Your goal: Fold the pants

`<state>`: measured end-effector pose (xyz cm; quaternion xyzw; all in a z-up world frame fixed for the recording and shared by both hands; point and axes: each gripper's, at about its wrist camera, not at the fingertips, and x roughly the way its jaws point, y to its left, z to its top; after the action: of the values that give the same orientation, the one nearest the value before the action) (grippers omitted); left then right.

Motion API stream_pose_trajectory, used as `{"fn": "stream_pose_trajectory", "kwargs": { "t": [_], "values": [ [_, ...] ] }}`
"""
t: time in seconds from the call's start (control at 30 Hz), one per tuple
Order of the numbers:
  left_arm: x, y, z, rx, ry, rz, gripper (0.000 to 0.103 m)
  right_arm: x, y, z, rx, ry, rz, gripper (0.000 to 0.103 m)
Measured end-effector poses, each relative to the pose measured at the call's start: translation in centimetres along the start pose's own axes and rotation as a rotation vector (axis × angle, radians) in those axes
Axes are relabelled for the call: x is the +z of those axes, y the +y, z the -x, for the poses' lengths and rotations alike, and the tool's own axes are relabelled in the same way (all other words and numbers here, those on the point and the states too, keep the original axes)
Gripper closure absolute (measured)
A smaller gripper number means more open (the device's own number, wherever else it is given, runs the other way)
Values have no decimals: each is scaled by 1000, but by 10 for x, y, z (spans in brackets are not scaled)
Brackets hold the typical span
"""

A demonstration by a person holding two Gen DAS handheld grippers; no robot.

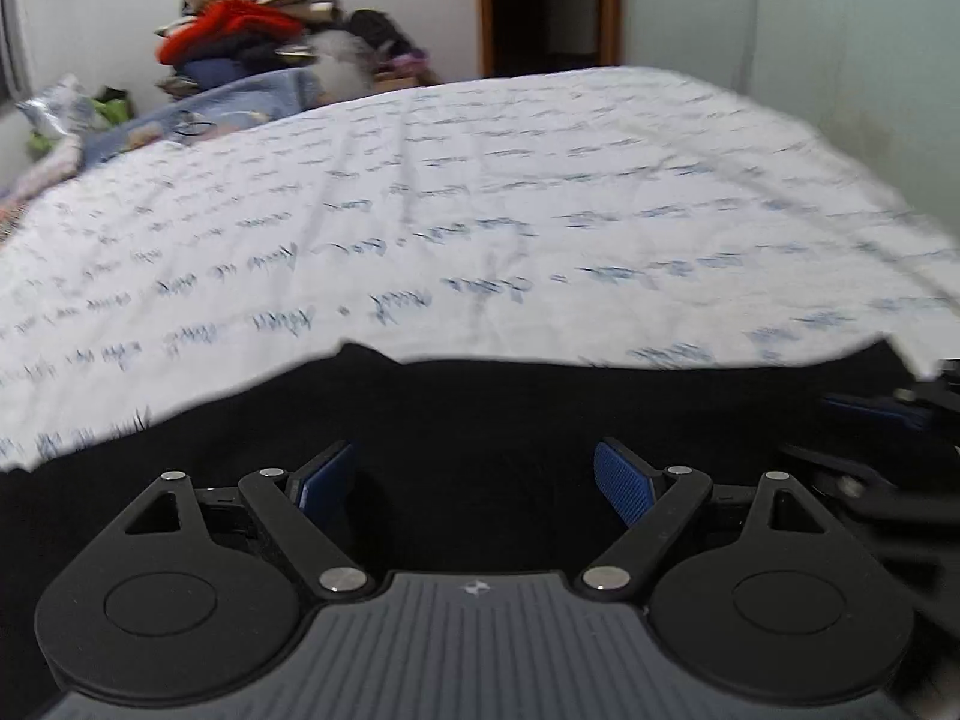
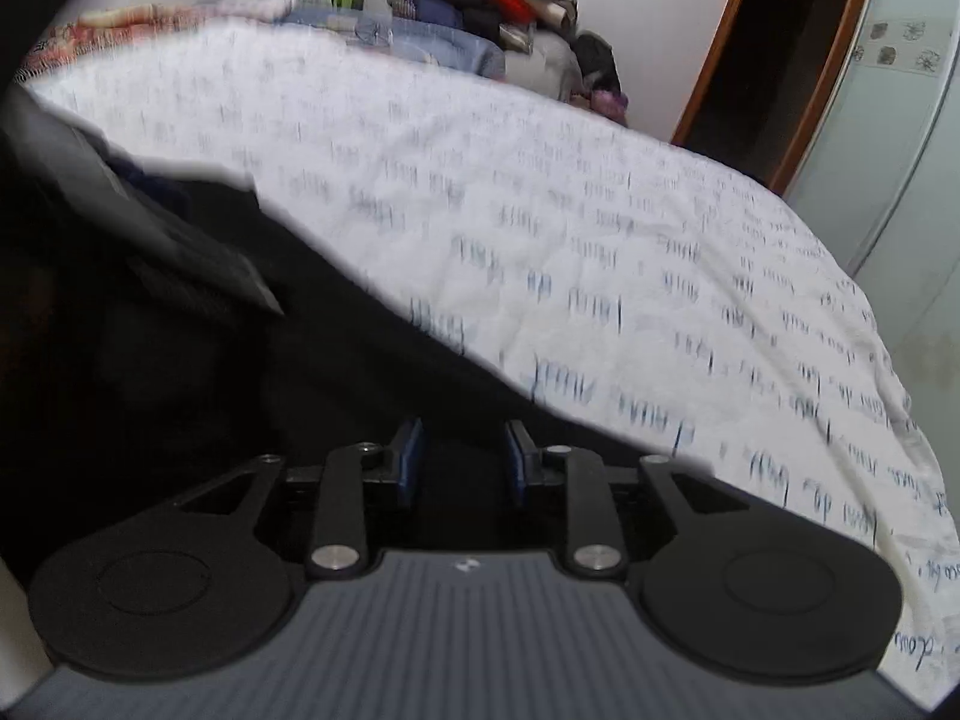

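Black pants (image 1: 480, 408) lie on the near edge of a bed, spread across the bottom of both views. My left gripper (image 1: 474, 474) hovers over them, its blue pads (image 1: 624, 483) far apart, and the fabric lies flat below them. In the right wrist view my right gripper (image 2: 463, 462) stands at the far edge of the pants (image 2: 336, 360). Its jaws are narrow and black fabric fills the gap between the pads (image 2: 411, 462). Part of the right gripper (image 1: 888, 414) shows at the right edge of the left wrist view.
A white bedsheet (image 1: 480, 210) printed with blue handwriting covers the bed beyond the pants. A pile of clothes with a red garment (image 1: 240, 30) stands at the far side by the wall. A dark doorway (image 1: 546, 0) opens behind the bed.
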<state>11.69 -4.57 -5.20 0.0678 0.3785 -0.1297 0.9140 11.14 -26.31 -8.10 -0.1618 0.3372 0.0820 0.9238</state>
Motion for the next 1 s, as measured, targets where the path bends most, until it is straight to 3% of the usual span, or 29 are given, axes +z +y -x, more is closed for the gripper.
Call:
{"fn": "stream_pose_trajectory", "kwargs": {
  "t": [0.1,0.17,0.23,0.3,0.4,0.47,0.5,0.6,0.77,0.93,1.0],
  "values": [
    [-21,-6,27,-22,-24,-41,16,-11,-4,22,-3,-31,-77,73],
    [-37,-15,38,-17,-34,-113,16,-21,-6,43,-12,-56,-105,63],
    [-51,-25,42,26,-22,-183,16,-34,-5,55,-15,-47,-109,61],
    [-65,-31,49,62,-58,-220,14,-51,-4,55,-20,-15,-103,58],
    [-77,-31,61,99,-92,-257,13,-63,-5,62,-22,-37,-156,54],
    [-80,-23,68,90,-100,-245,13,-64,-1,63,-62,-39,-154,33],
    [-80,-18,72,80,-105,-228,13,-63,-1,63,-94,-39,-154,31],
    [-80,3,80,116,-107,-161,13,-56,0,74,-83,-85,-196,31],
    [-81,42,72,189,-42,-64,13,-32,30,77,44,-147,-168,30],
    [-83,68,74,87,12,-7,12,-18,75,48,130,-82,-57,32],
    [-83,74,80,77,2,-5,12,-21,90,45,108,-68,17,33]
  ]
}}
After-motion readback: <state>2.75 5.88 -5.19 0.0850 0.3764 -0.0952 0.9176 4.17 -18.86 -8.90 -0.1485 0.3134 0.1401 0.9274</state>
